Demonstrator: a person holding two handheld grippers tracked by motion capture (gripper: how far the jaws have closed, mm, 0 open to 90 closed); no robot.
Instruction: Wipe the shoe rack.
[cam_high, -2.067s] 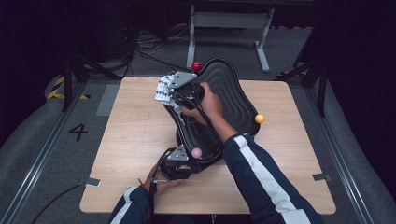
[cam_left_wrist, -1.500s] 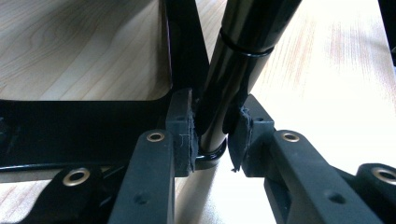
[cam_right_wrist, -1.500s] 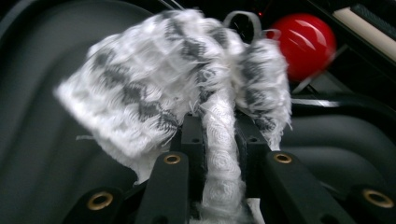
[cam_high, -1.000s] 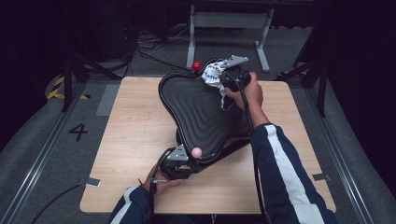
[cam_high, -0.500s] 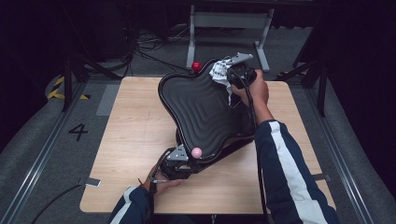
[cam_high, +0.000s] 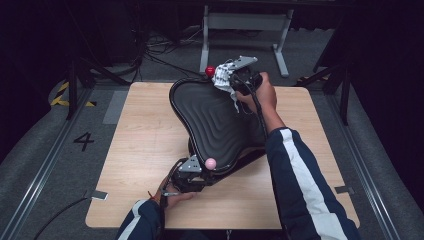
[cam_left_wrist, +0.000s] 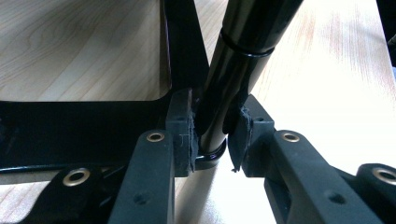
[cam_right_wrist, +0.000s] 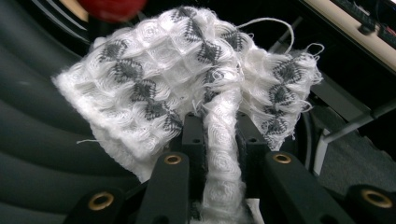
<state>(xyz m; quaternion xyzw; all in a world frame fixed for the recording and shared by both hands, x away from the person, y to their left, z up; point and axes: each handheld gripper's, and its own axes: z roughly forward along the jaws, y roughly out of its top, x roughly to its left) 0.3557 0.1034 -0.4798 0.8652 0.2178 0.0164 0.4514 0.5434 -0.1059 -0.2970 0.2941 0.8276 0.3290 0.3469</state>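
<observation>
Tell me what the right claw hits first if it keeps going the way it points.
Likely the red ball at the black seat's far rim, just beyond the cloth the right claw grips; depth is unclear.

Overhead light is brightening the wooden table (cam_high: 150, 130) while the surrounding room is sitting in darkness. Glare is washing out the right tabletop in the left gripper view; near jaws are blurring.

Wooden table (cam_high: 150, 130), grey floor (cam_high: 45, 150)
</observation>
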